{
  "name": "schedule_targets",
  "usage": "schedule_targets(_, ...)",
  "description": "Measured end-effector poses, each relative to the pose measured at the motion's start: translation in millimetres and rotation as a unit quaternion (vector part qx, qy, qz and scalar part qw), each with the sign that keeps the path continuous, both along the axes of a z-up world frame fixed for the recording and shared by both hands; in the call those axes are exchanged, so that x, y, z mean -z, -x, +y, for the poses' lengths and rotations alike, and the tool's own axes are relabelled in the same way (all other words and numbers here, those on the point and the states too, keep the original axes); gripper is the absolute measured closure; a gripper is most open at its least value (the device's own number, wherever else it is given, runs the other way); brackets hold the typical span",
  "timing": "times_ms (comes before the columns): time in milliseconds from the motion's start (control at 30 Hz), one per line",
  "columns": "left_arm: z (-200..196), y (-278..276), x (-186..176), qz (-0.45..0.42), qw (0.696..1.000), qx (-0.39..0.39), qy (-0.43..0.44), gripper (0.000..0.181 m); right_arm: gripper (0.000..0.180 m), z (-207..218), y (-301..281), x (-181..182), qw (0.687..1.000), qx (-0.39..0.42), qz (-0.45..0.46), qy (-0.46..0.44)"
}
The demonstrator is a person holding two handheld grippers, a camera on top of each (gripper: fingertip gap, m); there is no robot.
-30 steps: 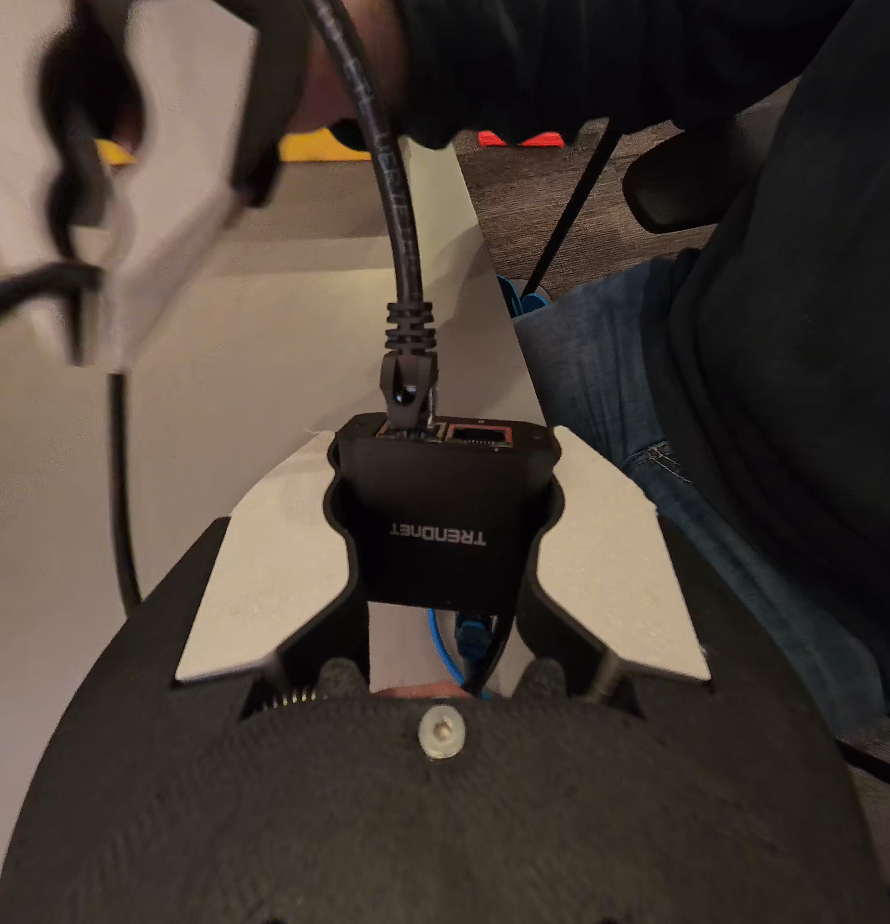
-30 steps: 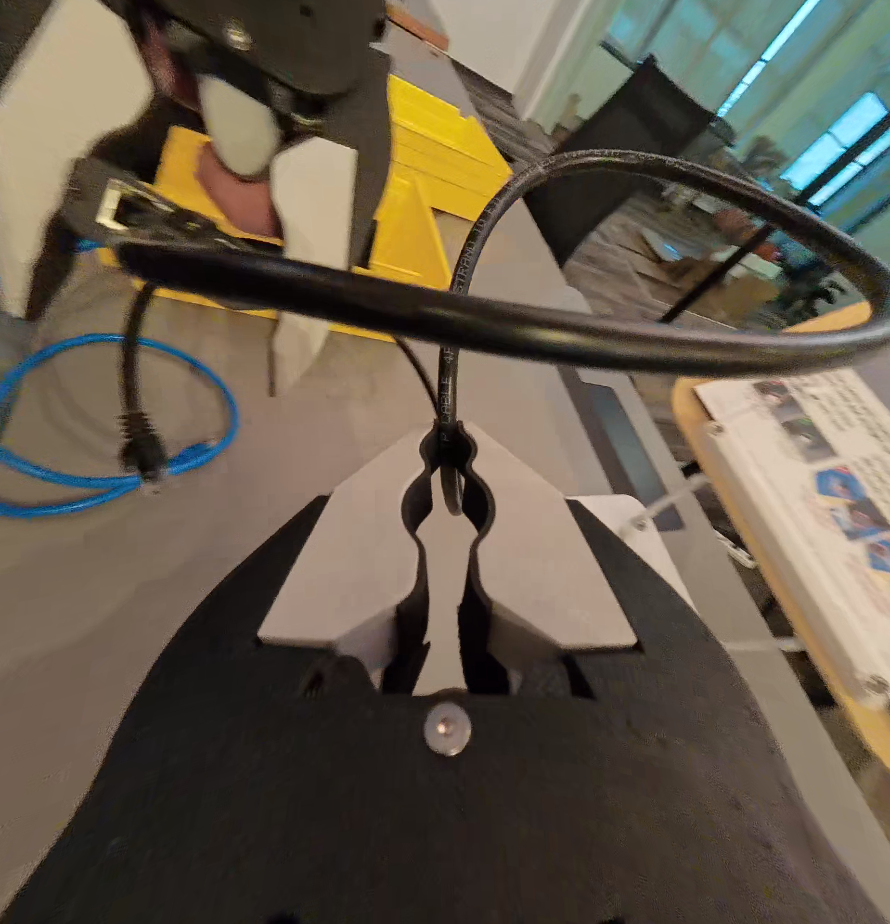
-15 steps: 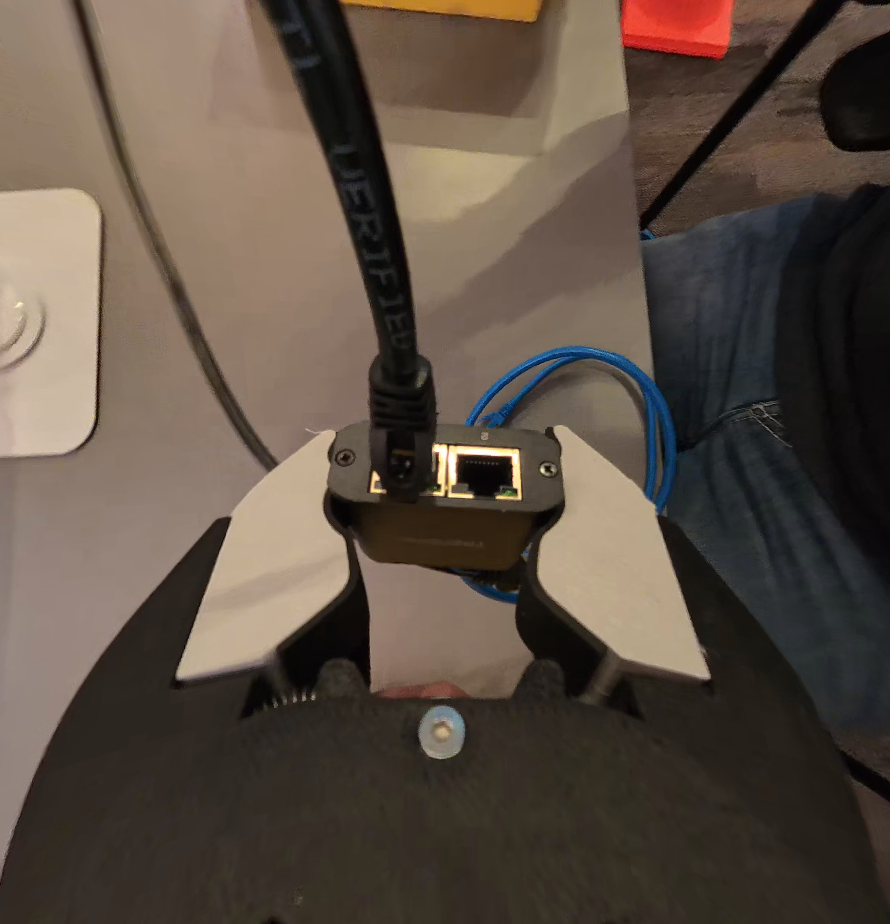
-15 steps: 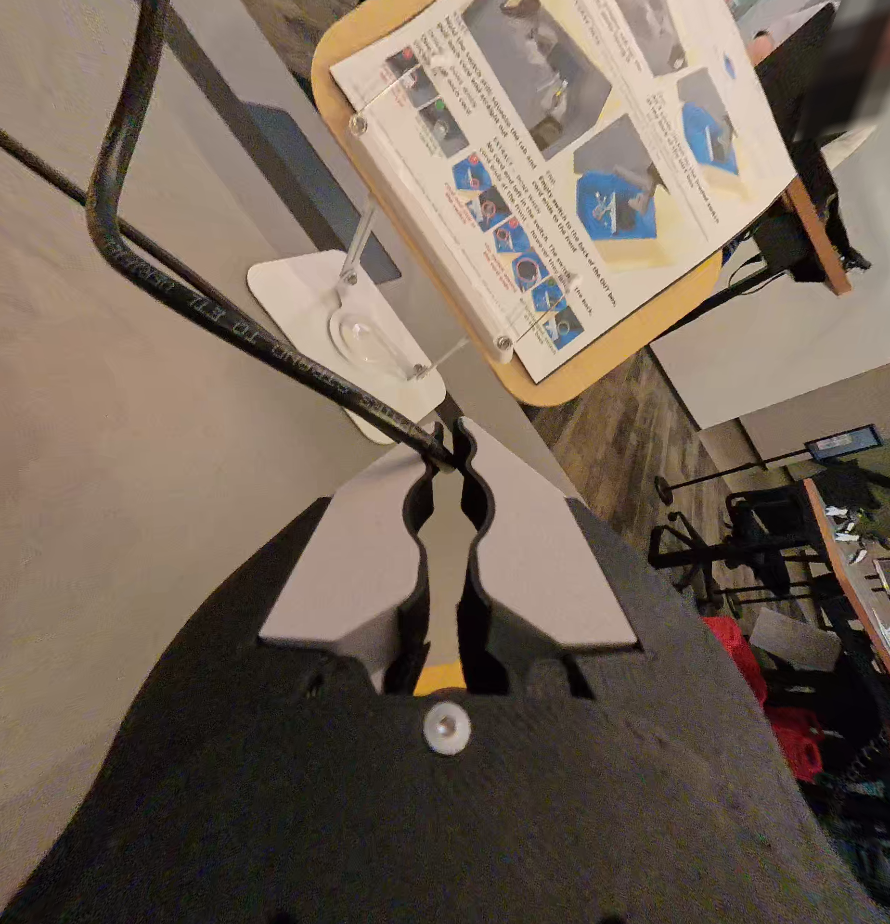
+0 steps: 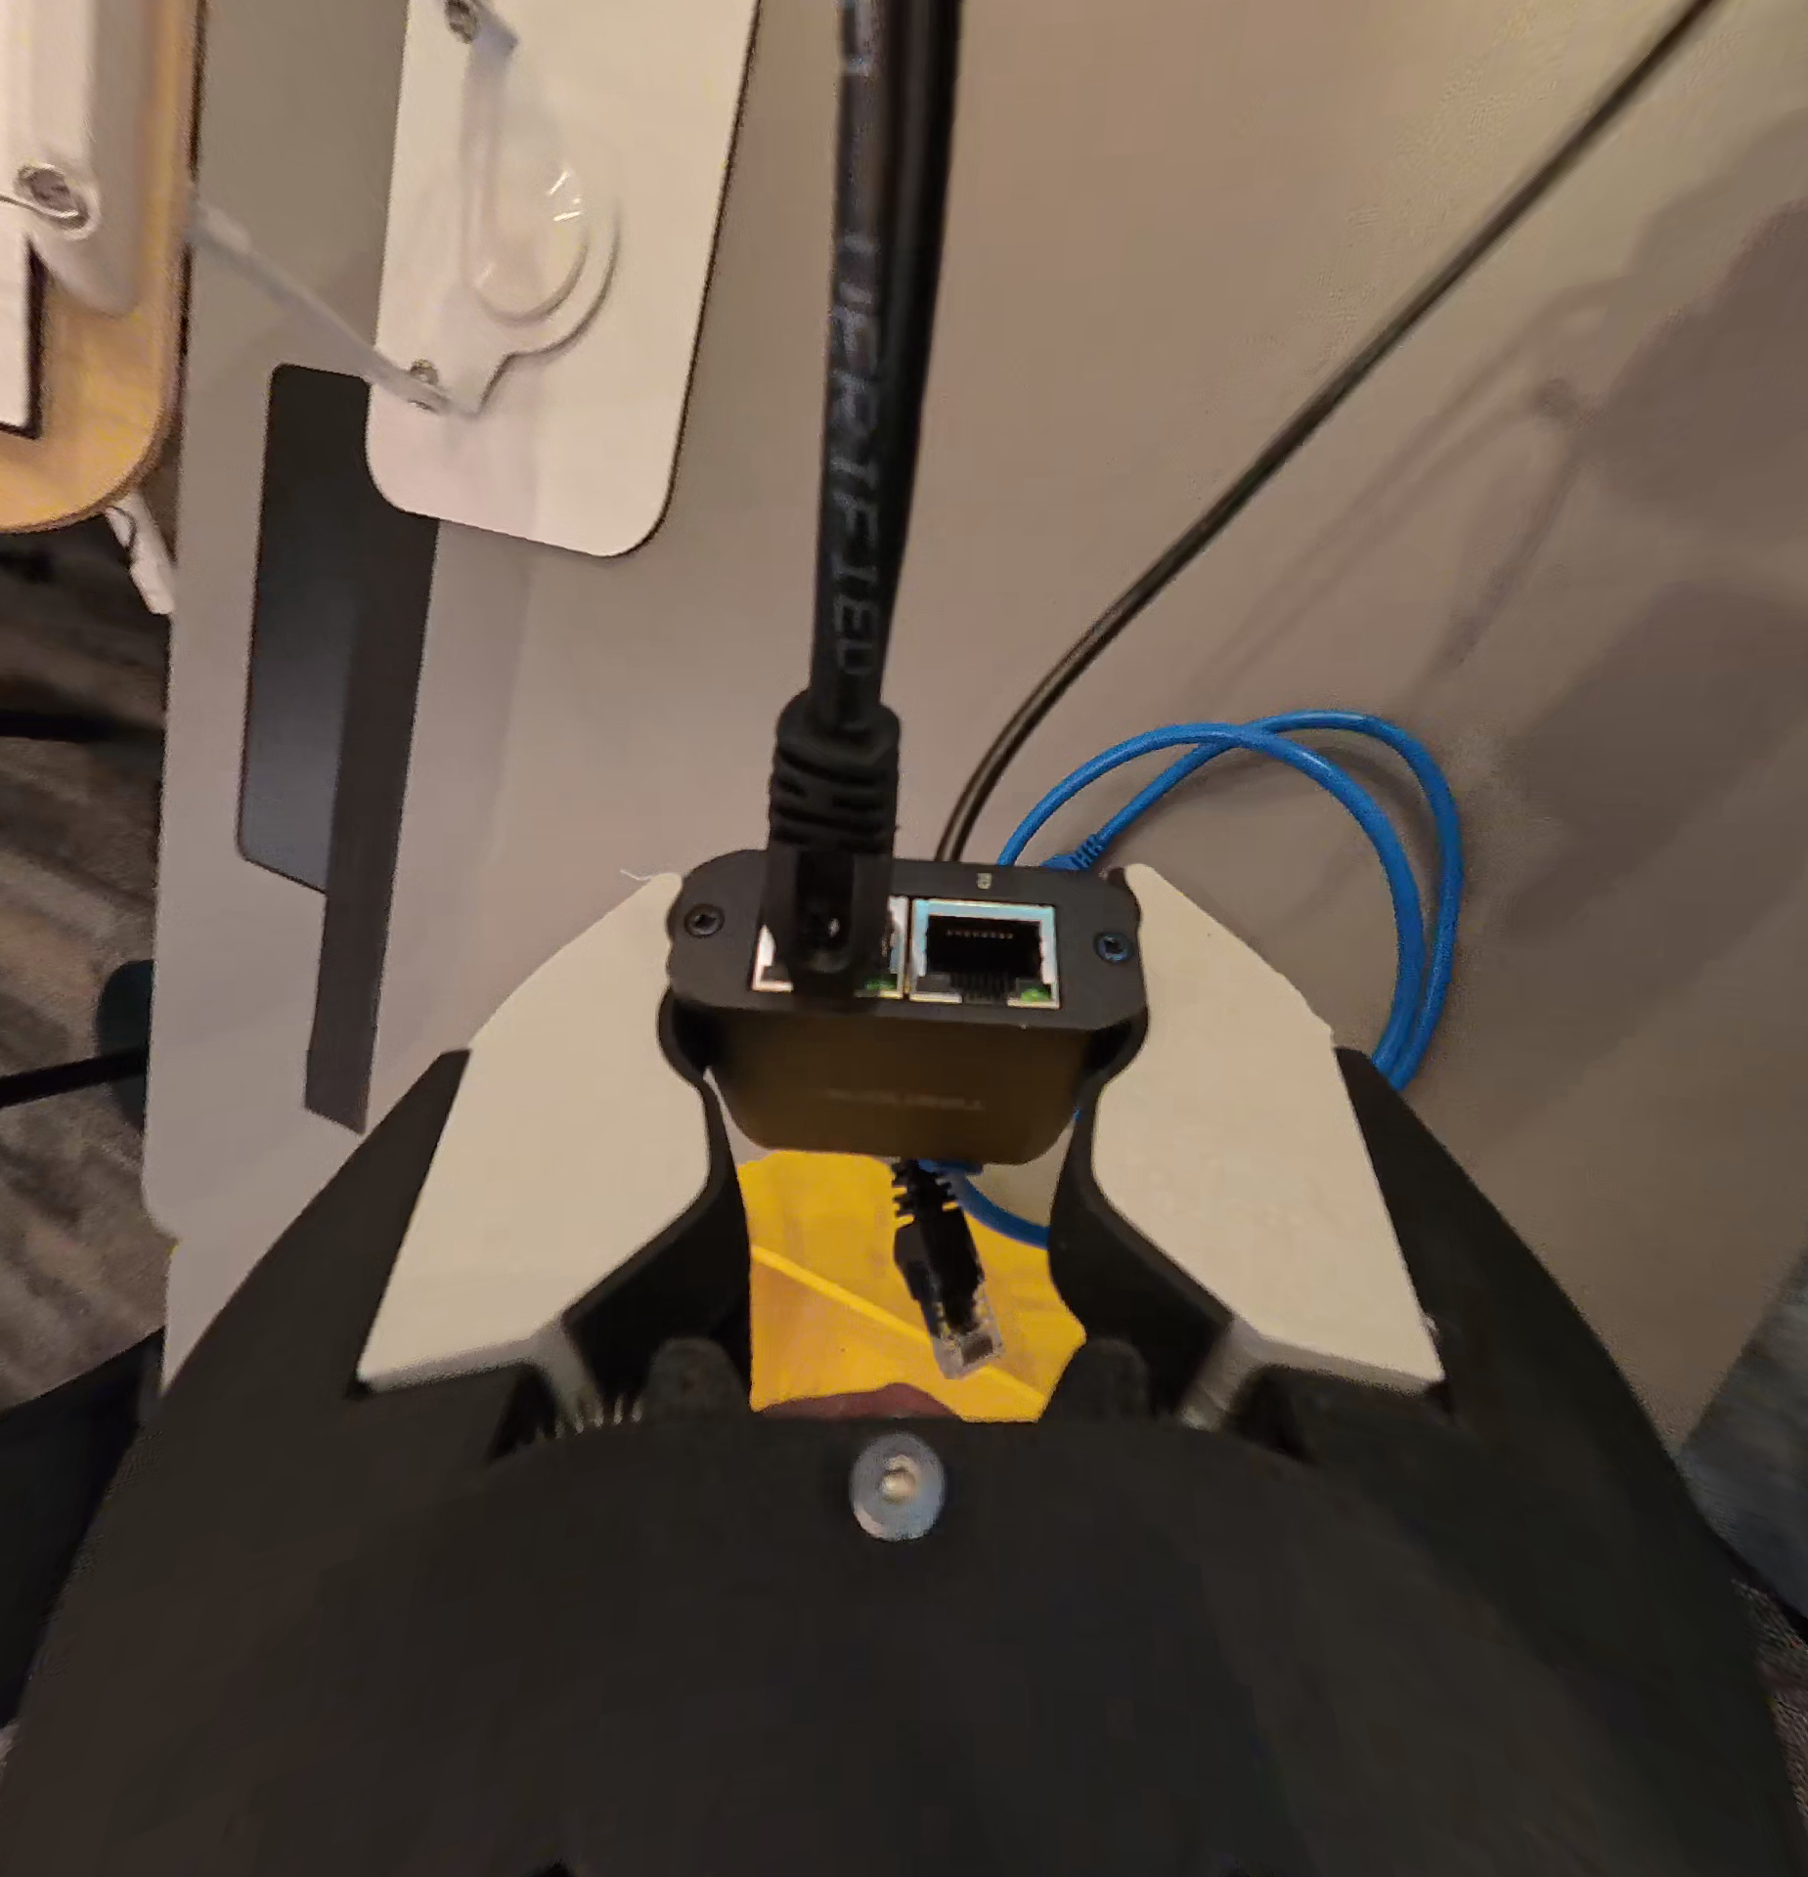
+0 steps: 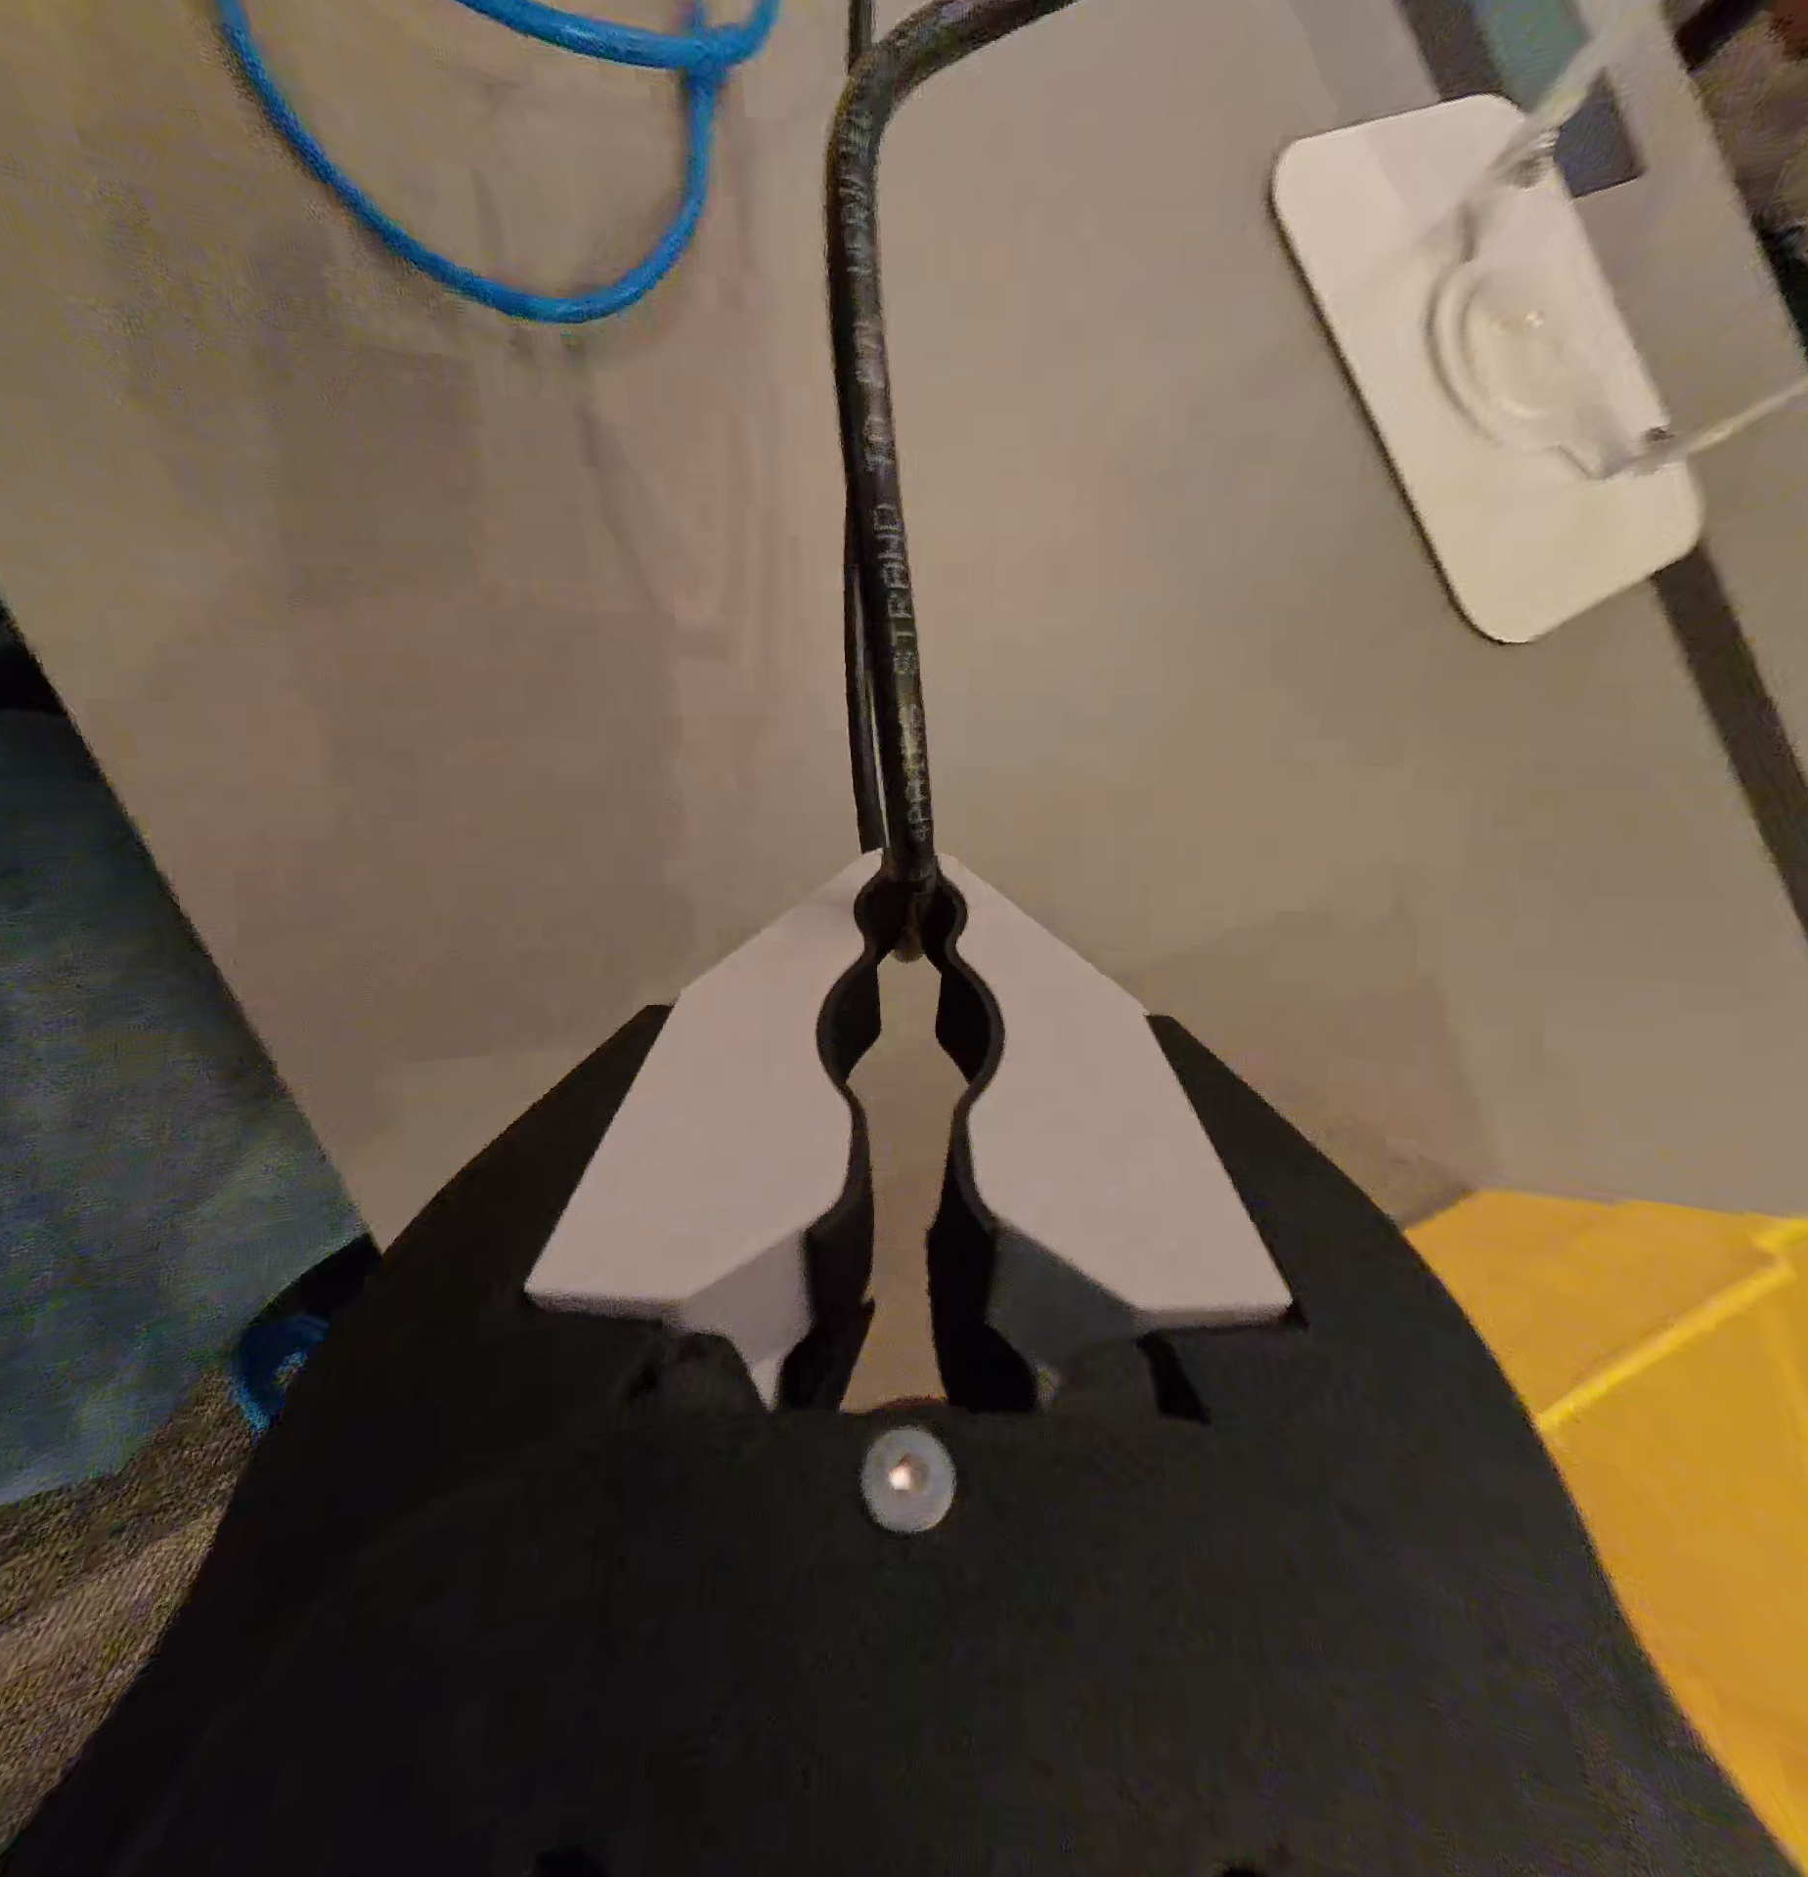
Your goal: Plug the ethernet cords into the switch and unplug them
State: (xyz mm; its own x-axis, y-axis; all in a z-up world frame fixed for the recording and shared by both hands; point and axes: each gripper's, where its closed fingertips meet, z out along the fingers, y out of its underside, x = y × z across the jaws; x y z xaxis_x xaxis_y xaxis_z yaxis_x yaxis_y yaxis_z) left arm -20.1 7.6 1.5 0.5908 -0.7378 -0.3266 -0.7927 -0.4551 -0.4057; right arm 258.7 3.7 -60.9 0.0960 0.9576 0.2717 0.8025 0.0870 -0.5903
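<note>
Black ethernet cord (image 5: 859,508) sits plugged into the switch (image 5: 905,1026), which the left gripper (image 5: 905,975) clamps above the desk (image 5: 1286,254); the neighbouring port is empty. Right gripper (image 6: 905,894) pinches the cord. A blue cord (image 5: 1387,813) lies loose; unplugging remains.

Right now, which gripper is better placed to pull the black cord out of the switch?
Right. The right gripper is already shut on the black cord. The left gripper is occupied clamping the switch, bracing it while the plug sits in its left port.
</note>
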Motion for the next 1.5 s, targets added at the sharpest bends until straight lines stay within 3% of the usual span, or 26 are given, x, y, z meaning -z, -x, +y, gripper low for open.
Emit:
schedule_targets(33, 2, 2, 0, 0.009, 1.000, -0.002, -0.002, 0.107, 0.178, -16, 4, 8, 1.000, -0.022, -0.007, 0.015)
schedule_targets(133, 8, -1, -3, 0.020, 1.000, -0.003, -0.011, 0.107, 0.178, -61, 22, 28, 0.994, -0.090, -0.010, 0.069)
schedule_targets(233, 12, -8, -2, 0.042, 0.999, 0.008, -0.014, 0.107, 0.179, -100, 60, 27, 0.977, -0.129, 0.063, 0.160)
schedule_targets(333, 9, -26, 8, 0.058, 0.997, 0.047, 0.009, 0.107, 0.173, -111, 85, 48, 0.980, -0.145, 0.040, 0.133)
schedule_targets(400, 7, -31, 17, 0.091, 0.993, 0.073, 0.030, 0.107, 0.167, -104, 97, 62, 0.986, -0.158, 0.001, 0.057)
schedule_targets(533, -3, -52, 30, 0.091, 0.985, 0.132, 0.065, 0.107, 0.156, -105, 117, 41, 0.981, -0.183, 0.049, 0.051)
schedule_targets(633, -3, -58, 37, 0.092, 0.982, 0.149, 0.072, 0.107, 0.119, -88, 107, 16, 0.980, -0.181, 0.083, 0.012)
schedule_targets(767, -4, -63, 51, 0.114, 0.975, 0.168, 0.084, 0.107, 0.115, -76, 77, -15, 0.979, -0.187, 0.075, -0.030)
schedule_targets(867, -5, -69, 60, 0.133, 0.970, 0.183, 0.091, 0.107, 0.126, -74, 73, -64, 0.967, -0.195, 0.155, -0.050)
schedule_targets(967, -11, -82, 65, 0.137, 0.962, 0.210, 0.104, 0.107, 0.119, -59, 91, -90, 0.957, -0.183, 0.212, -0.079)
schedule_targets(1100, -21, -102, 64, 0.139, 0.953, 0.241, 0.122, 0.107, 0.132, -29, 127, -70, 0.960, -0.174, 0.179, -0.128)
schedule_targets(1233, -25, -101, 68, 0.148, 0.947, 0.244, 0.146, 0.108, 0.170, -18, 140, -54, 0.959, -0.174, 0.139, -0.176)
schedule_targets(1367, -28, -103, 71, 0.131, 0.947, 0.248, 0.158, 0.108, 0.171, -17, 138, -45, 0.953, -0.181, 0.111, -0.217)
schedule_targets(1500, -23, -108, 69, 0.113, 0.953, 0.242, 0.145, 0.107, 0.172, -14, 135, -49, 0.959, -0.152, 0.150, -0.187)
